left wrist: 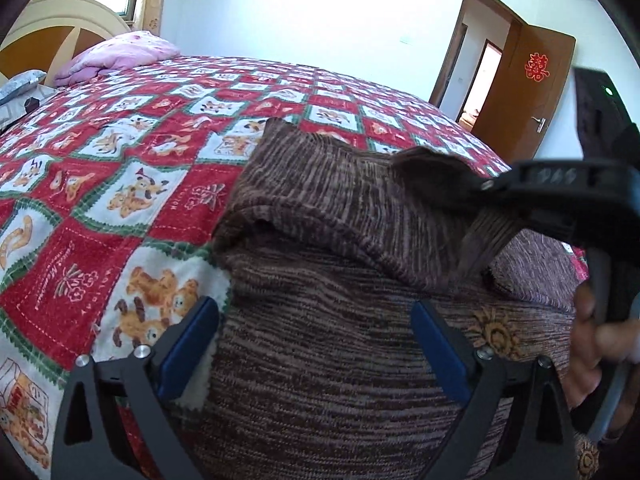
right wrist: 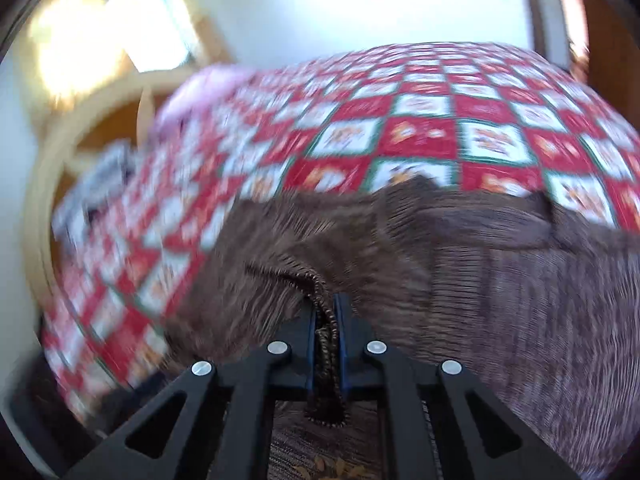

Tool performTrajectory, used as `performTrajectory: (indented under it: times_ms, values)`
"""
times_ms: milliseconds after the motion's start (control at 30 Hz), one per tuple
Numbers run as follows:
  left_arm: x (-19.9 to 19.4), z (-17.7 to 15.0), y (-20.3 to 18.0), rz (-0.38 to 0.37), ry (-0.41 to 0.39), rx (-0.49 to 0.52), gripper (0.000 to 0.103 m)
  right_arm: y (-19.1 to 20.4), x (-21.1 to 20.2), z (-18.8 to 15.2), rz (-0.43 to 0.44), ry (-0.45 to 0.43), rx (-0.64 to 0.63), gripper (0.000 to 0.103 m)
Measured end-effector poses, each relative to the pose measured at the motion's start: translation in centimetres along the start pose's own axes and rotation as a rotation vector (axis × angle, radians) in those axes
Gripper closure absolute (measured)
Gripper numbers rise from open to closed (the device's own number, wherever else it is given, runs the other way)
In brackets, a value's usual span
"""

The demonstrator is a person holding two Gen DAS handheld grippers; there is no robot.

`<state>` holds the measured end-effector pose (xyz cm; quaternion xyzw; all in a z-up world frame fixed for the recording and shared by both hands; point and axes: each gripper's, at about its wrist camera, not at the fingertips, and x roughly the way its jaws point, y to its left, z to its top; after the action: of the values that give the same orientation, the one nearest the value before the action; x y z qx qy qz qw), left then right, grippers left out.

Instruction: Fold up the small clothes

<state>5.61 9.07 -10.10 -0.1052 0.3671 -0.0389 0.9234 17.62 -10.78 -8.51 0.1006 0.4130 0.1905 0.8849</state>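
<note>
Brown knit garment (left wrist: 360,320) lies on the bed, spread over a red-and-white checked quilt (left wrist: 120,168) printed with small bears and foxes, and one part of it is folded back across the rest so that a thick rolled edge faces the left wrist camera. Left gripper (left wrist: 316,344) hovers low over the near part of the cloth with its blue-padded fingers (left wrist: 192,344) spread wide — nothing is pinched between them, one finger over the quilt's edge and the other over the knit. Right gripper (right wrist: 325,320) has its pads pressed together on a braided hem of the garment, which hangs down between the black finger arms; the right wrist view is smeared by motion. In the left wrist view the right gripper reaches in from the right side, a hand (left wrist: 596,344) wrapped around its handle. A pink pillow (left wrist: 116,54) rests at the headboard, and a brown door (left wrist: 524,88) stands open beyond the bed.
</note>
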Motion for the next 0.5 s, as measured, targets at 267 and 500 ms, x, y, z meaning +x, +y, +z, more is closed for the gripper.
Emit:
performTrajectory:
  times_ms: [267, 500]
  values:
    - [0.2, 0.0, -0.1, 0.014, -0.004, 0.013, 0.003, -7.2, -2.1, -1.0, 0.005, -0.056, 0.239, 0.096]
    - [0.4, -0.1, -0.3, 0.023, 0.000, 0.025, 0.002, -10.1, -1.9, -2.2, -0.028, -0.017, 0.324, 0.095]
